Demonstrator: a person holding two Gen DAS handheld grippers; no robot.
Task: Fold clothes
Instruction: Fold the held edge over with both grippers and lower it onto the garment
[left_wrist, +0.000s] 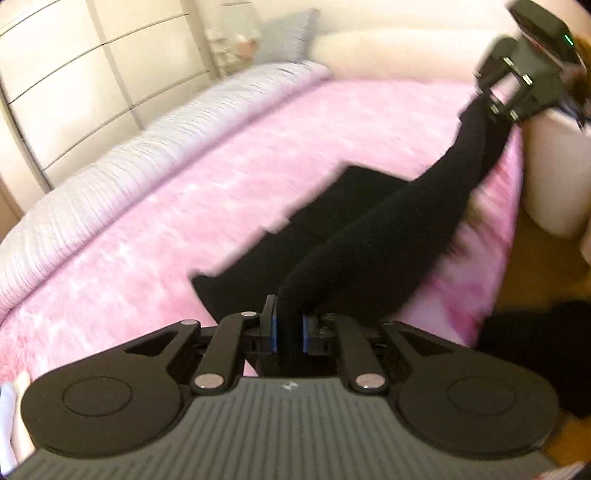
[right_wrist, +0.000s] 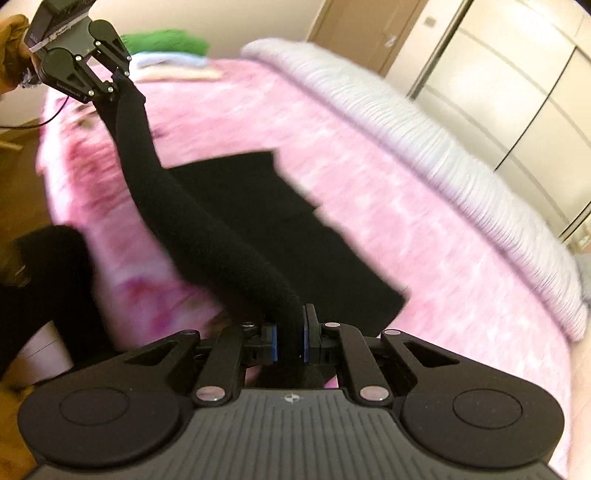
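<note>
While the black garment (left_wrist: 354, 206) lies partly spread on the pink blanket (left_wrist: 155, 229), one edge of it is lifted clear and stretched like a rolled band between the two grippers. The left gripper (left_wrist: 290, 328) is clamped on one end of that edge, its blue pads (left_wrist: 274, 326) pressing the cloth from both sides. The right gripper (right_wrist: 290, 334) pinches the other end the same way, with the fabric squeezed tight between its pads (right_wrist: 272, 341). From each wrist view the other gripper shows at the far end of the band, raised above the bed near its edge. The rest of the garment rests flat on the blanket, towards the near side of the bed. A striped grey duvet (right_wrist: 424, 133) lies bunched along the far side, just beside the blanket. Folded clothes (right_wrist: 166, 48), green on top, sit at one end of the bed. Both views are blurred.
</note>
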